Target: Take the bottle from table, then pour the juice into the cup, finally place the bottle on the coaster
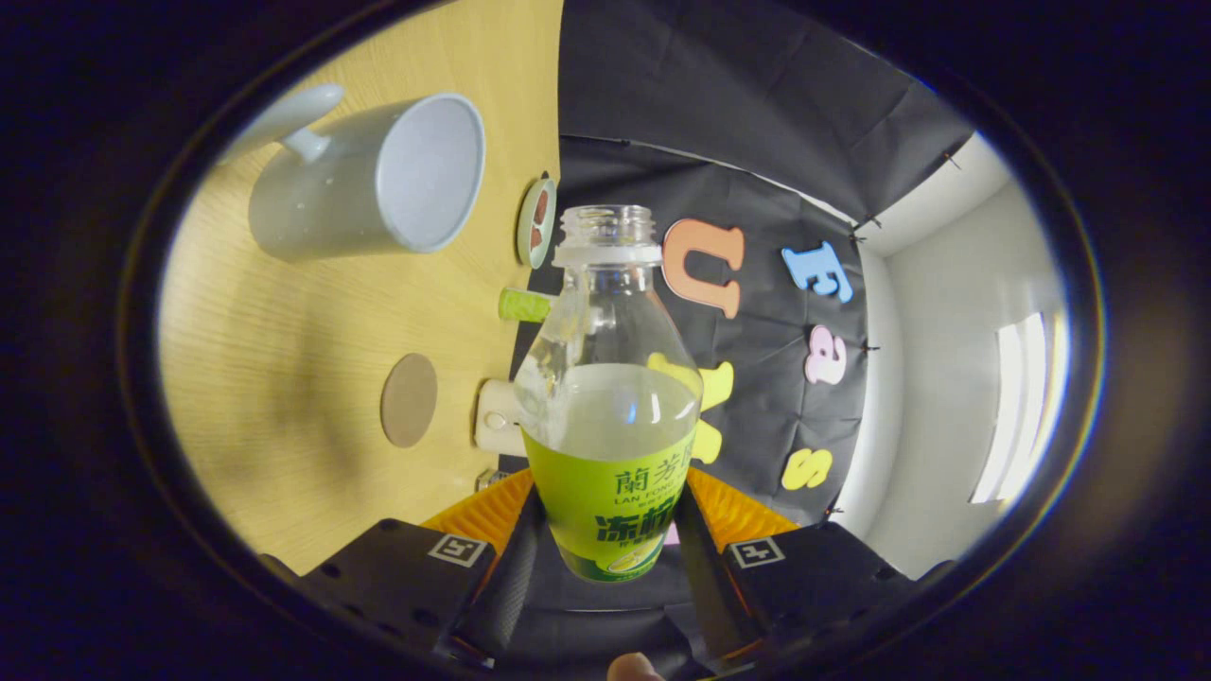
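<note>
My gripper (610, 501) is shut on a clear plastic bottle (610, 378) with a green label, one finger on each side of its lower body. The bottle has no cap, and pale liquid fills it to about the shoulder. My view is rolled sideways, so the bottle lies roughly parallel to the wooden table (284, 359). Its open mouth points past the white cup (378, 180), a little apart from the rim, and no liquid is streaming out. The cup stands upright with its handle on the far side. A round brown coaster (409, 399) lies flat on the table between the cup and my fingers.
Along the table's back edge by the black cloth wall sit a small green-rimmed dish (536, 222), a short green cylinder (523, 305) and a white block (497, 416). A white wall with a bright window (1022, 407) lies beyond the cloth.
</note>
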Tool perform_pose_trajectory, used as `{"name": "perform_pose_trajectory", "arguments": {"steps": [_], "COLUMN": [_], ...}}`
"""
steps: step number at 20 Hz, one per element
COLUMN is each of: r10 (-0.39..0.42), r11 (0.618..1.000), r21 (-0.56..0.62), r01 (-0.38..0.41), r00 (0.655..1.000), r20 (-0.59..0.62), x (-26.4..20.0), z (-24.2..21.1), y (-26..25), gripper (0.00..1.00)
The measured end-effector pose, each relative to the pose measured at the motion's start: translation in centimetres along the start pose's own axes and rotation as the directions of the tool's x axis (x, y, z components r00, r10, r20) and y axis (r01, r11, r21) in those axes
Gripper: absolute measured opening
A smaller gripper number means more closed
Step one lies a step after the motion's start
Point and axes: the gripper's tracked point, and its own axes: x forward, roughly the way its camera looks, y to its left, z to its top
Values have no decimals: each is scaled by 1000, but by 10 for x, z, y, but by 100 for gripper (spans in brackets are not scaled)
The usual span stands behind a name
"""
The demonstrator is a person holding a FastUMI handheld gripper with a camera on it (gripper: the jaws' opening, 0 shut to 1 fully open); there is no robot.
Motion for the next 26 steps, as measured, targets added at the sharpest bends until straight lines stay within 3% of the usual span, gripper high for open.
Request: {"name": "perform_pose_trajectory", "arguments": {"steps": [26], "r10": [-60], "r11": [991], "r21": [-116], "r01": [61], "r00": [998], "r20": [18], "x": [-4], "z": [-1], "y": [-32], "gripper": [78]}}
